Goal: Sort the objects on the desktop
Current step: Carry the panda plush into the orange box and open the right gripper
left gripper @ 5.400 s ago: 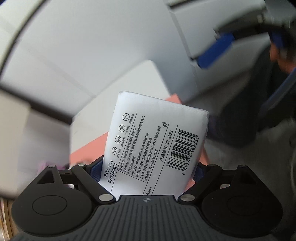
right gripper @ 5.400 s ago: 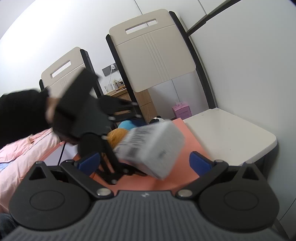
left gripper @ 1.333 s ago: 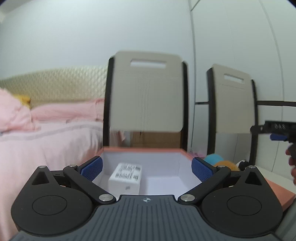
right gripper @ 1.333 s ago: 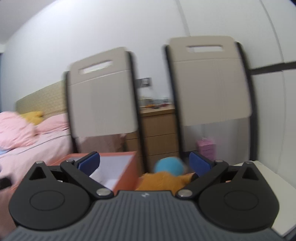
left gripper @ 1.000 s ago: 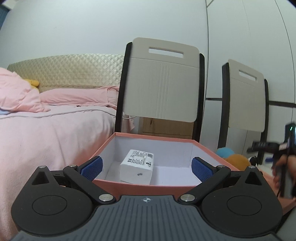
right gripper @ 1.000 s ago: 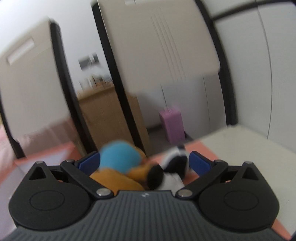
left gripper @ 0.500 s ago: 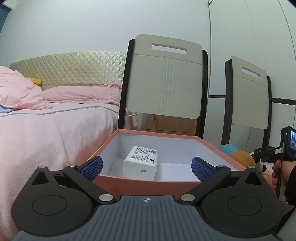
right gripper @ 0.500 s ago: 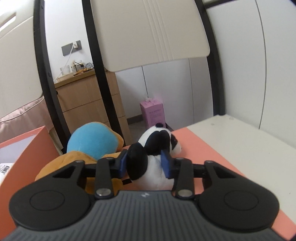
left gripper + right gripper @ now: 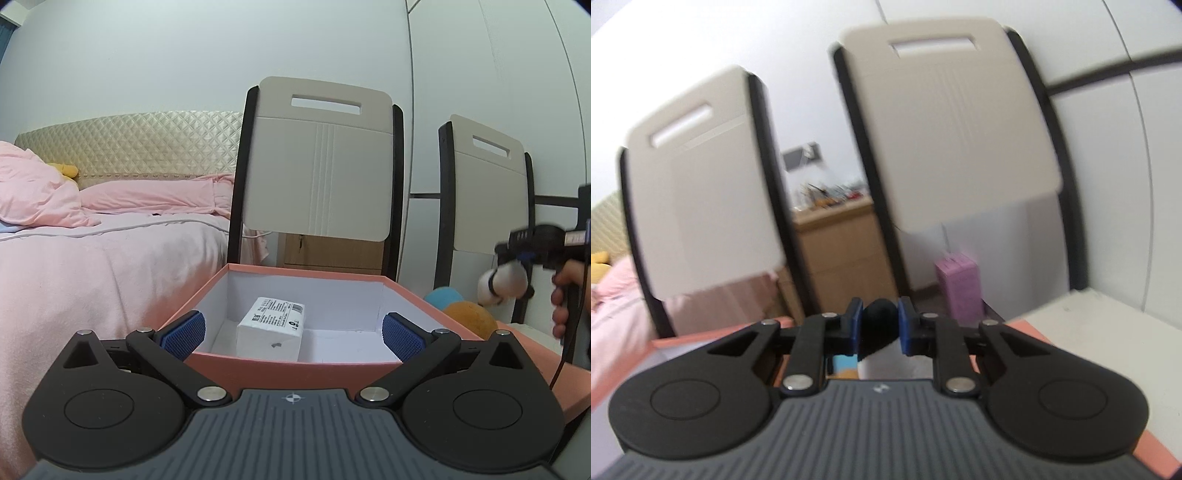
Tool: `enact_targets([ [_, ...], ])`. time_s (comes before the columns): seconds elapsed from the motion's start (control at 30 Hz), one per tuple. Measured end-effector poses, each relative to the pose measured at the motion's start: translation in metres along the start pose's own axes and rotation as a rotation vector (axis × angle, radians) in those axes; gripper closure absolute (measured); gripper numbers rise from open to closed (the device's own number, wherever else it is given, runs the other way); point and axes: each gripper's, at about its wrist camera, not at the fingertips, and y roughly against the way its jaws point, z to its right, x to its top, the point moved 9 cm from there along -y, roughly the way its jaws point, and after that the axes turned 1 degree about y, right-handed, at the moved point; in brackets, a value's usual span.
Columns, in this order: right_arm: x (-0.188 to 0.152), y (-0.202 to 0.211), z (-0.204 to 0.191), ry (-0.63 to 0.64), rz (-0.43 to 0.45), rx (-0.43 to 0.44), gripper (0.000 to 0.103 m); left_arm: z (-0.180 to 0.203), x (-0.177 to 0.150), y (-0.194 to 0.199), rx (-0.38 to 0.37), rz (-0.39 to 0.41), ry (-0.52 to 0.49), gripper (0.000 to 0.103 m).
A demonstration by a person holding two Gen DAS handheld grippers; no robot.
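Note:
A salmon-pink box (image 9: 295, 367) with a white inside stands open in front of my left gripper (image 9: 291, 332), which is open and empty just before its near wall. A white tissue pack (image 9: 271, 328) lies inside it. My right gripper (image 9: 877, 328) is shut on a black-and-white panda plush (image 9: 881, 332) and holds it in the air. In the left wrist view the right gripper (image 9: 524, 254) carries the plush (image 9: 504, 282) at the far right, above the table. A blue-and-orange plush (image 9: 463, 312) lies right of the box.
Two beige chairs (image 9: 321, 166) (image 9: 487, 195) stand behind the table. A pink bed (image 9: 92, 251) is on the left. A wooden cabinet (image 9: 842, 254) and a small pink box (image 9: 960, 288) on the floor lie beyond the chairs. The white table top (image 9: 1100, 325) and a pink mat (image 9: 1030, 328) show at right.
My right gripper has closed on the panda plush and lifted it off the table. My left gripper has stayed open in front of the box.

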Motion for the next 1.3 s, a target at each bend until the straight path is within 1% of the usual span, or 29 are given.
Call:
enact_targets([
  [0.13, 0.023, 0.014, -0.028, 0.060, 0.083, 0.041, 0.083, -0.001, 0.001, 0.000, 0.005, 0.006, 0.004, 0.000],
  [0.17, 0.028, 0.016, -0.038, 0.073, 0.095, 0.062, 0.083, -0.001, 0.001, 0.000, 0.004, 0.005, 0.005, 0.000],
  [0.23, 0.035, 0.012, -0.058, 0.093, 0.083, 0.107, 0.083, -0.001, 0.001, 0.000, 0.004, 0.005, 0.005, 0.000],
  [0.3, 0.039, 0.006, -0.088, 0.121, 0.037, 0.158, 0.083, -0.001, 0.001, 0.002, 0.005, 0.008, 0.006, 0.000],
  [0.43, 0.030, -0.028, -0.150, 0.209, -0.112, 0.247, 0.083, -0.003, 0.003, 0.003, -0.001, 0.011, 0.018, 0.000],
  [0.5, 0.016, -0.048, -0.178, 0.248, -0.190, 0.269, 0.083, -0.004, 0.004, 0.004, -0.006, 0.012, 0.026, 0.000],
  [0.63, -0.026, -0.087, -0.218, 0.315, -0.333, 0.281, 0.083, -0.008, 0.005, 0.004, -0.026, 0.011, 0.053, 0.000],
  [0.77, -0.062, -0.122, -0.230, 0.331, -0.422, 0.245, 0.083, -0.012, 0.005, 0.002, -0.042, 0.005, 0.079, 0.000],
  [0.83, -0.074, -0.134, -0.229, 0.346, -0.436, 0.222, 0.083, -0.013, 0.001, -0.001, -0.045, -0.011, 0.081, 0.000],
  [0.93, -0.084, -0.147, -0.222, 0.336, -0.437, 0.198, 0.083, -0.018, -0.004, -0.008, -0.029, -0.044, 0.086, 0.000],
  [1.03, -0.101, -0.156, -0.209, 0.311, -0.499, 0.175, 0.081, -0.023, -0.006, -0.011, -0.020, -0.061, 0.104, 0.000],
  [1.1, -0.104, -0.156, -0.199, 0.266, -0.518, 0.144, 0.076, -0.024, -0.006, -0.011, -0.021, -0.065, 0.108, 0.000],
  [1.13, -0.101, -0.153, -0.196, 0.256, -0.518, 0.138, 0.071, -0.024, -0.006, -0.011, -0.021, -0.067, 0.106, 0.000],
  [1.2, -0.090, -0.145, -0.194, 0.251, -0.492, 0.146, 0.045, -0.023, -0.007, -0.012, -0.018, -0.068, 0.097, 0.000],
  [1.23, -0.082, -0.140, -0.193, 0.244, -0.476, 0.150, 0.040, -0.022, -0.006, -0.012, -0.019, -0.068, 0.094, 0.000],
  [1.27, -0.074, -0.132, -0.192, 0.234, -0.463, 0.159, 0.031, -0.022, -0.006, -0.011, -0.021, -0.068, 0.093, 0.000],
  [1.3, -0.066, -0.125, -0.190, 0.224, -0.450, 0.167, 0.024, -0.022, -0.006, -0.011, -0.021, -0.067, 0.092, 0.000],
])
